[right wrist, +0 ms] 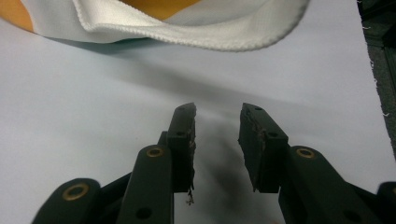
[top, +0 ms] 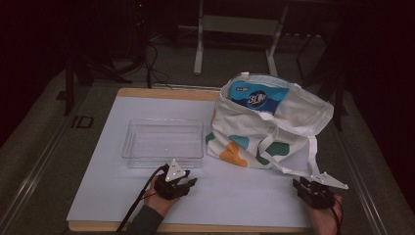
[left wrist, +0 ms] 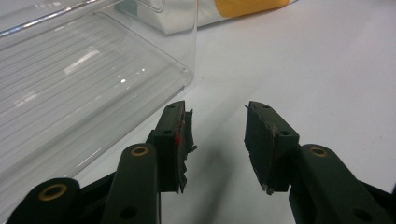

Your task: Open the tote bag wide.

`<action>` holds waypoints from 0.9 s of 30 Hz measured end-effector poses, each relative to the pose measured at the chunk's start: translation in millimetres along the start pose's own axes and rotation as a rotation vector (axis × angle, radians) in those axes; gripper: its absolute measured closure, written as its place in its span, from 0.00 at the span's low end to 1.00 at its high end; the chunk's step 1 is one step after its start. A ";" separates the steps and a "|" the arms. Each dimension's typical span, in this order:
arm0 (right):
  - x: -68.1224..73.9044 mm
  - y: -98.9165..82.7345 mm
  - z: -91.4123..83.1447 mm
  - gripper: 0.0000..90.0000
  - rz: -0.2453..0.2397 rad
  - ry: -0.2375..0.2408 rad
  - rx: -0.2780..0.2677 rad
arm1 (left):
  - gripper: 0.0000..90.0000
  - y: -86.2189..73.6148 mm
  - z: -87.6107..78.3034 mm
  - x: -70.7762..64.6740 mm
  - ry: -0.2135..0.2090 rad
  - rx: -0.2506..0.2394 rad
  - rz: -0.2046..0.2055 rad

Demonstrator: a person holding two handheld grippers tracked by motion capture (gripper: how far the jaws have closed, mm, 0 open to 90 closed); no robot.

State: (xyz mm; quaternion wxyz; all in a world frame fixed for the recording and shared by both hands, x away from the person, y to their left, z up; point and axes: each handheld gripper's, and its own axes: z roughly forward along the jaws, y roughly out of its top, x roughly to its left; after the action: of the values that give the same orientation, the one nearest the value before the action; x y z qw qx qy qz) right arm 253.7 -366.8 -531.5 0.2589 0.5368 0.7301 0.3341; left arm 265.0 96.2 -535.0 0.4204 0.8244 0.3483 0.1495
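left gripper: jaws apart, nothing between them, just beside the near right corner of the clear plastic tray.
right gripper: jaws apart, empty, near the tote bag strap.
open room: bare white mat between the two grippers.
count: one tray, one bag, one blue packet in the bag's mouth.
right gripper view: stitched strap hem.
left gripper view: ribbed tray floor.
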 end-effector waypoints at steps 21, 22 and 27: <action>-11.7 5.2 -12.6 0.76 0.033 -0.017 -0.028 | 0.69 13.2 -15.0 -7.3 -0.045 -0.015 0.061; -12.5 6.2 -13.2 0.78 0.031 -0.017 -0.029 | 0.69 13.2 -15.0 -7.3 -0.045 -0.015 0.061; -14.8 11.3 -14.9 0.82 0.026 -0.020 -0.033 | 0.69 25.4 -26.0 -11.5 -0.053 -0.037 0.109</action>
State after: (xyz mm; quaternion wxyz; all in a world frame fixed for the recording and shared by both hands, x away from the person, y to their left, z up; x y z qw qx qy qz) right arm 253.9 -381.9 -512.9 0.2705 0.5453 0.7149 0.3441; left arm 254.2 93.2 -498.5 0.4357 0.8380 0.2887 0.1565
